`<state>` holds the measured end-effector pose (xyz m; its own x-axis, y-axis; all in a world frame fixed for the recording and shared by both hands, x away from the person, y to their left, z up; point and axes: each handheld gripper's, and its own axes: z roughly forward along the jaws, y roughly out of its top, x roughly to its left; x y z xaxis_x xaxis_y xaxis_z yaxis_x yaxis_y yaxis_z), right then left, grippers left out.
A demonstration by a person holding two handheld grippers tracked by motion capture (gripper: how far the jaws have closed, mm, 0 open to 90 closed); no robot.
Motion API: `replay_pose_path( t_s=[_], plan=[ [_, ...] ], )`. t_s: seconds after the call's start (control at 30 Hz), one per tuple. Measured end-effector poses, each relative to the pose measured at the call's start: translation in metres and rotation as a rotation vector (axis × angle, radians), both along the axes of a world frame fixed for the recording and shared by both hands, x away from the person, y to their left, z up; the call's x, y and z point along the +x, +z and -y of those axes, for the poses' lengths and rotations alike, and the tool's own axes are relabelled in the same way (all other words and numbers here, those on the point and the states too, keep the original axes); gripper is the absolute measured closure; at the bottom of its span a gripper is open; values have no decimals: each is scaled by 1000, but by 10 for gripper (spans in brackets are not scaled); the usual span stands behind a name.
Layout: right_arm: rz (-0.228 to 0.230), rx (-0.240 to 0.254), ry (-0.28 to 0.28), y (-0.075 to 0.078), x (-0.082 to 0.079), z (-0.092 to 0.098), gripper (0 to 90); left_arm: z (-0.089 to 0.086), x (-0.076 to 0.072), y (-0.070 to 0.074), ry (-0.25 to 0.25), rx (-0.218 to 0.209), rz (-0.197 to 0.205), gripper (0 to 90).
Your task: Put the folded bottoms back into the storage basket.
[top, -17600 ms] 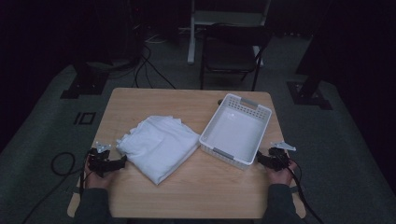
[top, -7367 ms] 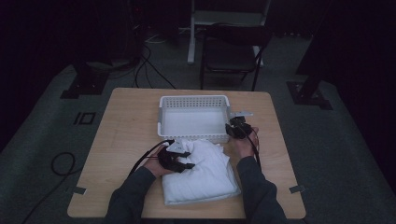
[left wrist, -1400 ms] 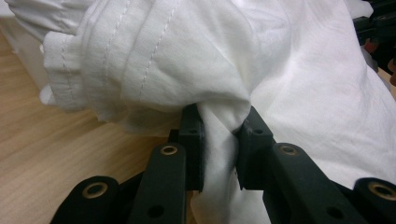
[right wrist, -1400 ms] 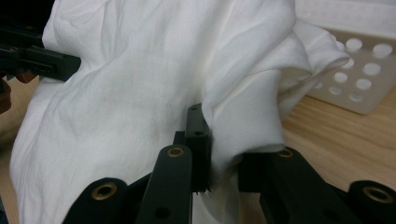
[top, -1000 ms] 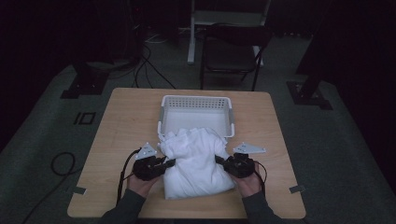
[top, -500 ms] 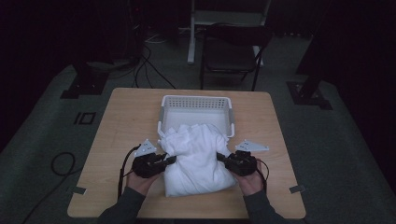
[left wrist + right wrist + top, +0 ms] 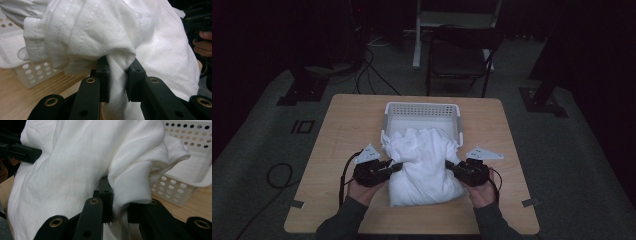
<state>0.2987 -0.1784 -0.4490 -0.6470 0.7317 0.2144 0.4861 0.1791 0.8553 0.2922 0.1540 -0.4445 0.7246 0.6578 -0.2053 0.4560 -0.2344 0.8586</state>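
A folded white cloth (image 7: 424, 162) hangs between my two grippers over the wooden table (image 7: 342, 125), its far edge drooping onto the near rim of a white perforated basket (image 7: 422, 111). My left gripper (image 7: 394, 167) pinches the cloth's left side; in the left gripper view the jaws squeeze a fold of the cloth (image 7: 117, 72). My right gripper (image 7: 451, 167) is shut on the cloth's right side, with the cloth (image 7: 75, 170) bunched between its jaws in the right gripper view. The near part of the cloth still trails on the table.
The basket (image 7: 190, 170) lies just beyond the cloth at the table's far middle. A dark chair (image 7: 462, 55) stands behind the table. Cables (image 7: 277, 172) lie on the floor at the left. Bare tabletop stretches to either side of the cloth.
Both grippers have risen a little with the cloth, and its far part has bunched up higher against the basket's near rim.
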Motion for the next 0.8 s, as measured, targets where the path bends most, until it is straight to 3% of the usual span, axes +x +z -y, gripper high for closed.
replay_pose_path(
  t_s=[0.8],
  plan=[
    [73,23,-22,33,11,1,787,3,20,35,-11,-25,54,755]
  ],
)
